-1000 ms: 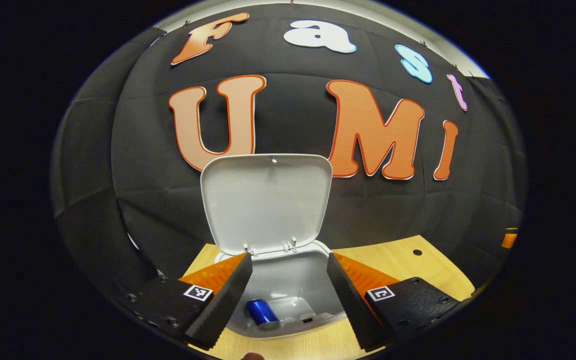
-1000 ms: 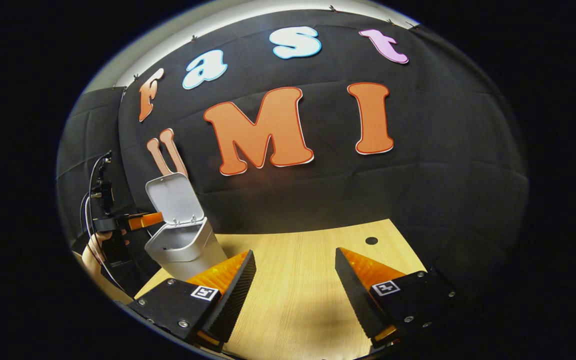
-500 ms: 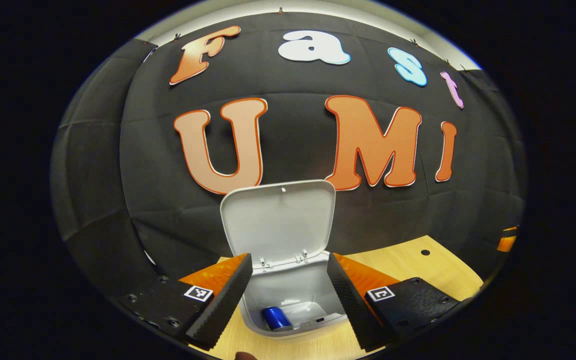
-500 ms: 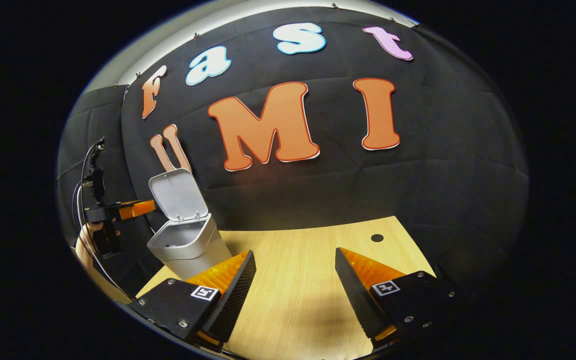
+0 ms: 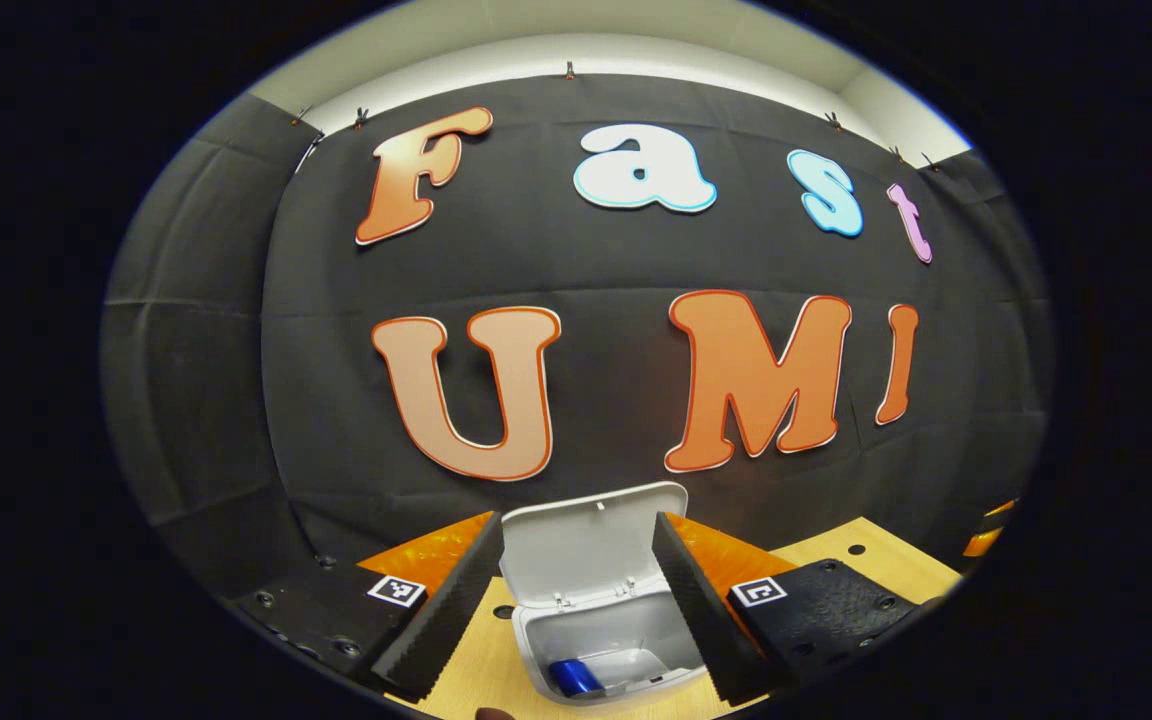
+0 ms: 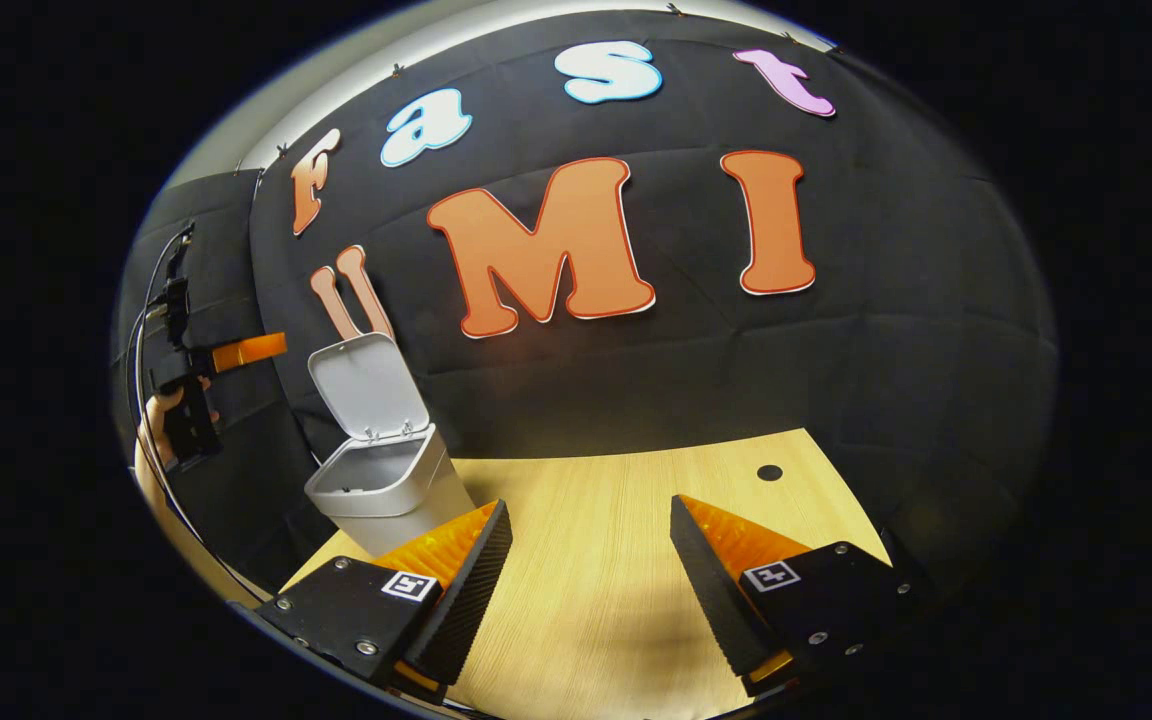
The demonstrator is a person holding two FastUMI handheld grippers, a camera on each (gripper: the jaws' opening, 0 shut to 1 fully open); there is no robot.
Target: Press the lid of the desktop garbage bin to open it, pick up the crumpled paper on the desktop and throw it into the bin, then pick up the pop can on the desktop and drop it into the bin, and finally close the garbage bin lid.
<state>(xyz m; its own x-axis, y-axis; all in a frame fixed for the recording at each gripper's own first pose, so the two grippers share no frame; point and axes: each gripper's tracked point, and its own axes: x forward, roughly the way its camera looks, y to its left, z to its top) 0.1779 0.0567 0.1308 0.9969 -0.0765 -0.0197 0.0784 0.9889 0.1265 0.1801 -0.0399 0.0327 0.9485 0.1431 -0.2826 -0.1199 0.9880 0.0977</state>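
The white garbage bin (image 5: 604, 650) stands on the wooden desktop with its lid (image 5: 586, 555) swung up and back. A blue pop can (image 5: 573, 677) lies inside it, with pale crumpled paper (image 5: 629, 664) beside the can. My left gripper (image 5: 578, 600) hovers open high above and in front of the bin, nothing between its fingers. In the right gripper view the bin (image 6: 388, 487) stands at the left, lid (image 6: 367, 385) raised, and the left gripper (image 6: 248, 350) hangs in a hand above and left of it. My right gripper (image 6: 591, 580) is open over bare desktop.
The wooden desktop (image 6: 616, 540) stretches right of the bin, with a small dark hole (image 6: 769, 472) near its far right. The black cloth wall stands close behind the bin. A cable (image 6: 141, 340) trails from the left gripper.
My left gripper has risen and pulled back from the bin, which now sits lower and smaller between its fingers. The right gripper has barely moved.
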